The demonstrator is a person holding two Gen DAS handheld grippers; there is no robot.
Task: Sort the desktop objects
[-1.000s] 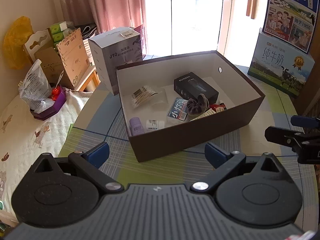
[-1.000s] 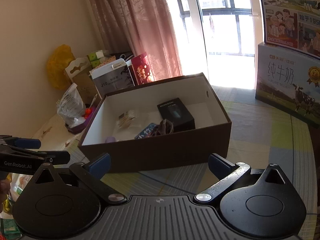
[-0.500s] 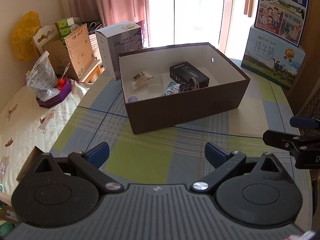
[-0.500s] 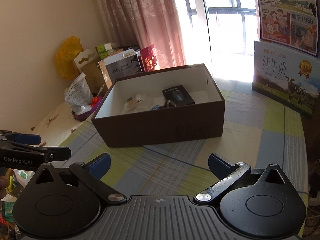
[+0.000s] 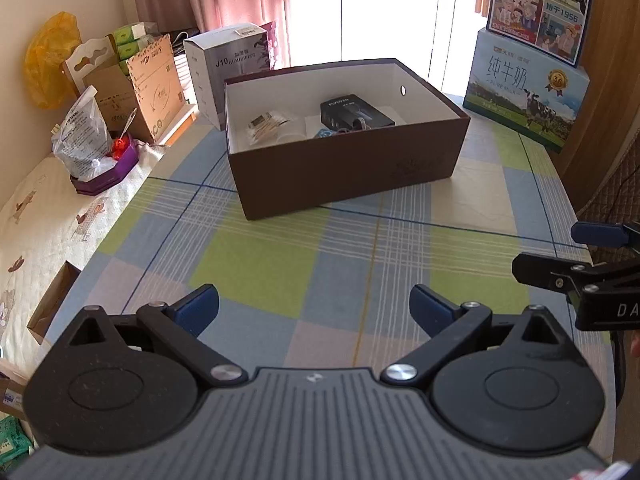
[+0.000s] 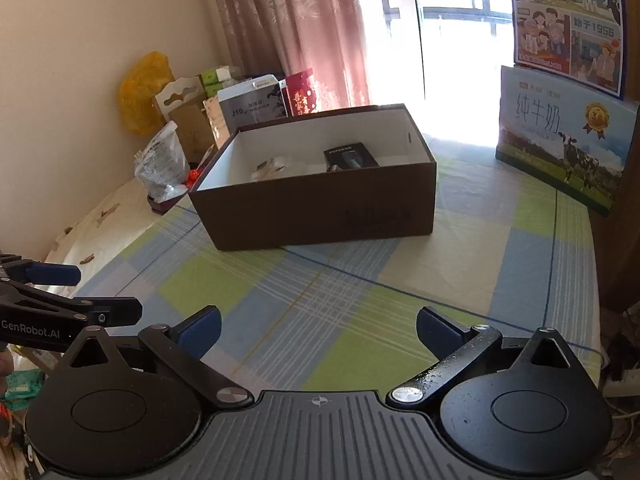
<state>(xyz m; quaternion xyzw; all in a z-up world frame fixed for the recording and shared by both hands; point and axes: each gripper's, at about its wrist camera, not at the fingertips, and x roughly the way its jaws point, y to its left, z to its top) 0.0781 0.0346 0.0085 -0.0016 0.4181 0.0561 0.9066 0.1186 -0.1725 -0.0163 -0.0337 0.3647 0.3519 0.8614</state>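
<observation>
1. Tools: my left tool (image 5: 314,306) and right tool (image 6: 319,326) both spread wide, nothing gripped, over checked worktop (image 5: 280,264).
2. Brown box (image 5: 344,168) at 12 o'clock, w/ black case (image 5: 356,114) and packets (image 5: 266,124) inside.

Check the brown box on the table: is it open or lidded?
Open. The brown box has no lid on it; its white interior shows, with a black case and small packets inside.
</observation>
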